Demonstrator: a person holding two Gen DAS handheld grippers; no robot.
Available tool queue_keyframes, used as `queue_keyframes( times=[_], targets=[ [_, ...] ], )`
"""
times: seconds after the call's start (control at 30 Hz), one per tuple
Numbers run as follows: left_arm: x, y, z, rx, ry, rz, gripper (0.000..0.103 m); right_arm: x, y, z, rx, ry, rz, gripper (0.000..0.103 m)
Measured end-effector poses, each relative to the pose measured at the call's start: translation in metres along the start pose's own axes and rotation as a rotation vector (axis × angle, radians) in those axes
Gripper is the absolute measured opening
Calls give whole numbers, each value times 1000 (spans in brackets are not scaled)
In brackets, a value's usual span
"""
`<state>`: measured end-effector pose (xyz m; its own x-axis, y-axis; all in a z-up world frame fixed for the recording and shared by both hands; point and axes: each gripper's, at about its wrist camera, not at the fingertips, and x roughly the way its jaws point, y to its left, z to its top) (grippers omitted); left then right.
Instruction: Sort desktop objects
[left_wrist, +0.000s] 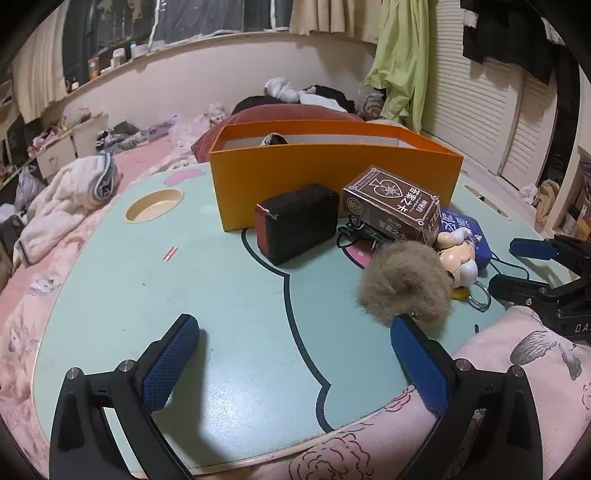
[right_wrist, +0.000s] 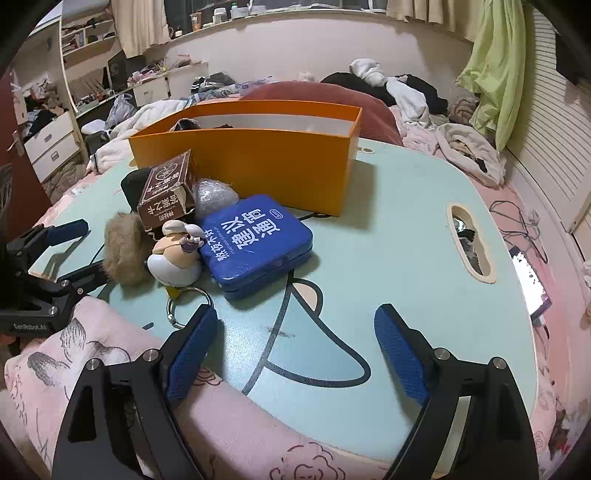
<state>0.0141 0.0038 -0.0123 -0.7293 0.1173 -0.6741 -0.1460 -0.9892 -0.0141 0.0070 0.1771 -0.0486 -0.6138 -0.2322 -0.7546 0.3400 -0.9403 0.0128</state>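
The counter (left_wrist: 221, 288) is a pale green lap table with a cartoon outline, set on a pink bed (right_wrist: 554, 387). The orange box (left_wrist: 332, 173) stands open-topped toward the counter's far edge, with something dark inside that is too hidden to tell. Against its near wall sit a black case (left_wrist: 297, 221) and a brown card box (left_wrist: 391, 206), the card box tilted and resting on other things. Just beside these, toward the counter's middle, lies a flat blue tin (right_wrist: 255, 243) with white lettering. A tan fur ball (left_wrist: 404, 284) lies near the near edge, touching a small cream figurine (right_wrist: 175, 258) that leans against the tin. A metal ring (right_wrist: 181, 306) lies just in front of the figurine. A crinkled silver wrap (right_wrist: 214, 195) sits between the card box and the tin.

The left tongs (left_wrist: 295, 347) hang above bare counter near the near edge, jaws spread wide, nothing between them. The right tongs (right_wrist: 295, 336) are likewise wide apart and empty, their left pad just beside the ring.
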Motion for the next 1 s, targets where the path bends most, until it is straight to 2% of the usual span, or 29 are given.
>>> queue_keyframes(
  times=[0.1,0.23,0.37,0.6,0.83,0.87,0.9,0.93,1.0],
  targets=[
    [1,0,0,1,-3,-1,103,1,-4,-3,1,-3,14,90],
    [1,0,0,1,-2,0,103,-1,-8,-7,15,-11,83,100],
    [1,0,0,1,-2,0,103,-3,-10,-8,42,-21,124,102],
    [4,1,1,2,3,2,103,1,5,-8,-19,5,43,102],
    [1,3,4,-10,31,18,103,1,5,-8,-19,6,40,102],
    [0,6,5,-4,29,-7,101,1,5,-8,-19,6,40,102],
    [-2,7,5,-5,20,-22,95,1,5,-8,-19,6,41,102],
    [-5,10,6,-10,6,-26,87,1,6,-8,-19,6,41,102],
    [-12,18,13,-39,-31,-26,82,0,6,-9,-19,5,41,102]
  ],
)
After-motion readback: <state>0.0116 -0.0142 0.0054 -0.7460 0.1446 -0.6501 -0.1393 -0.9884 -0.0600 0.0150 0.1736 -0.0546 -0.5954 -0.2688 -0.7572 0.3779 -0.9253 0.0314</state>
